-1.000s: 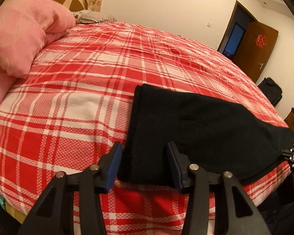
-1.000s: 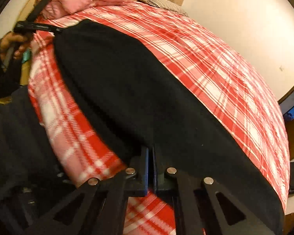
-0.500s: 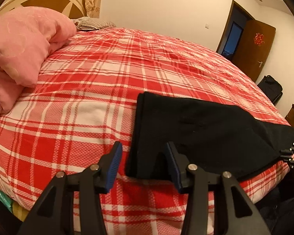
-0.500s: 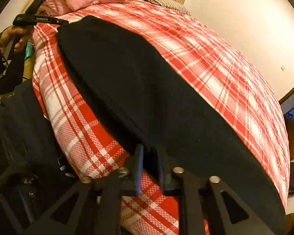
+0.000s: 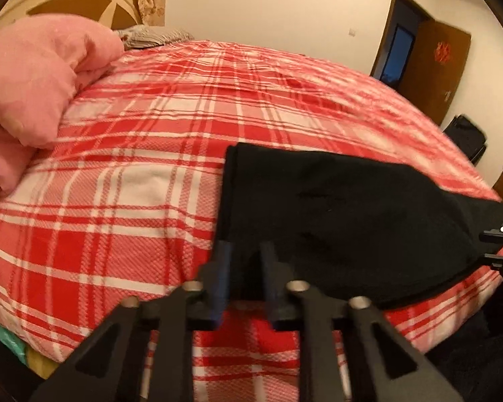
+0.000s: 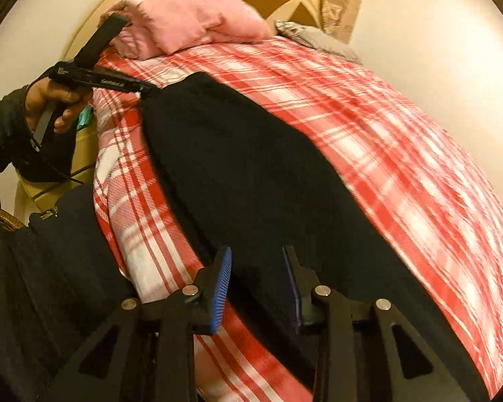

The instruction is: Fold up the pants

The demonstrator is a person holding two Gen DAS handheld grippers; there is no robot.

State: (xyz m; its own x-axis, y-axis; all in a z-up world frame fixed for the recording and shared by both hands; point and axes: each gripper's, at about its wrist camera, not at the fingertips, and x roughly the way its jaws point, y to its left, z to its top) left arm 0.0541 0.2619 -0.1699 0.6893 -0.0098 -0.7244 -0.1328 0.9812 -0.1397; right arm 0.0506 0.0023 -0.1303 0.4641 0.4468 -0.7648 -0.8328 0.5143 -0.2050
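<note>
pants: black fabric pants (image 5: 345, 221) flat on red-white plaid bedsheet (image 5: 151, 154), centre-right of frame
left gripper (image 5: 243, 268): fingers narrowed around pants corner, contact unclear
right gripper (image 6: 256, 281): spread apart above pants edge

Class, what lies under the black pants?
The black pants lie on the red plaid bedsheet, which shows all round them. The sheet directly beneath is covered, so anything there is hidden.
</note>
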